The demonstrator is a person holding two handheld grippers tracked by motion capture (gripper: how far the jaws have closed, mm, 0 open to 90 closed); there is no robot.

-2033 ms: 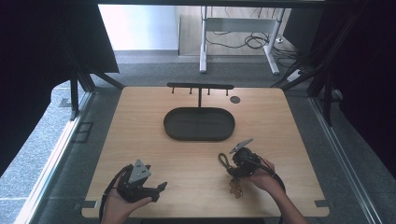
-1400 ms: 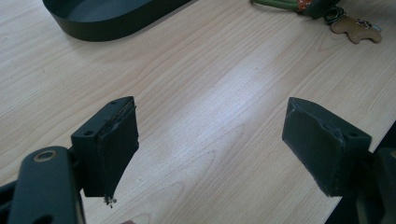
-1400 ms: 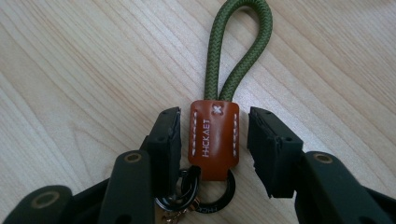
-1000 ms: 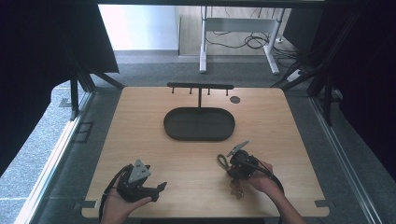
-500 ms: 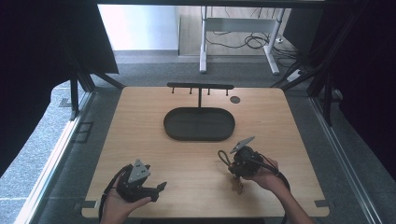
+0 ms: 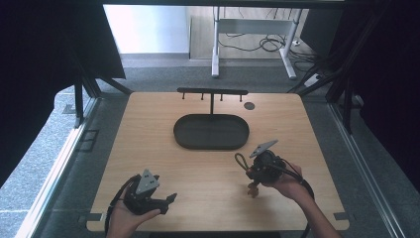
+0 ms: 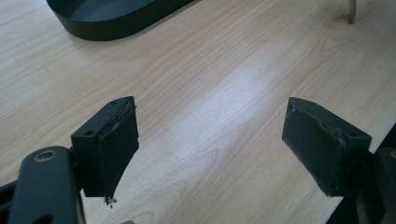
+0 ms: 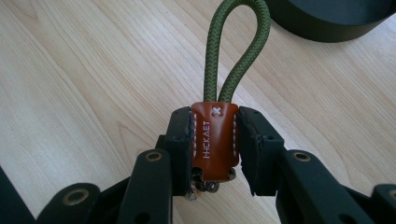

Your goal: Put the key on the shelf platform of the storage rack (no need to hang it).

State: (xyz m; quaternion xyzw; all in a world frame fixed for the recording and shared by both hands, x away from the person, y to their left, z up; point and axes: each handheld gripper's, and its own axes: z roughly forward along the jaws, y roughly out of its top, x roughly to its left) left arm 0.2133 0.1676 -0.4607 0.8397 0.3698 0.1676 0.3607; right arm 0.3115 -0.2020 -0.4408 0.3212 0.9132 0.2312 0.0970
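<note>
A keychain with a brown leather tab (image 8: 214, 135) and a green rope loop (image 8: 238, 46) is clamped by its tab in my right gripper (image 8: 215, 142), the loop pointing forward over the wood. From above, the right gripper (image 6: 257, 167) hovers at the front right of the table, with the rope loop (image 6: 241, 161) sticking out to its left and a brown part (image 6: 253, 188) dangling below. My left gripper (image 6: 168, 201) rests at the front left. Its jaws stand wide apart in the left gripper view (image 7: 210, 140), with bare wood between them.
A black oval tray (image 6: 183, 141) lies at the table's centre, its rim also showing in the gripper views (image 7: 112, 28) (image 8: 327, 23). Behind it stands a black hook rack (image 6: 212, 92), and a small dark disc (image 6: 249, 105) sits to the rack's right.
The right gripper with the keychain has wavered slightly and now sits a touch farther from the front edge. The left gripper has stayed put.
</note>
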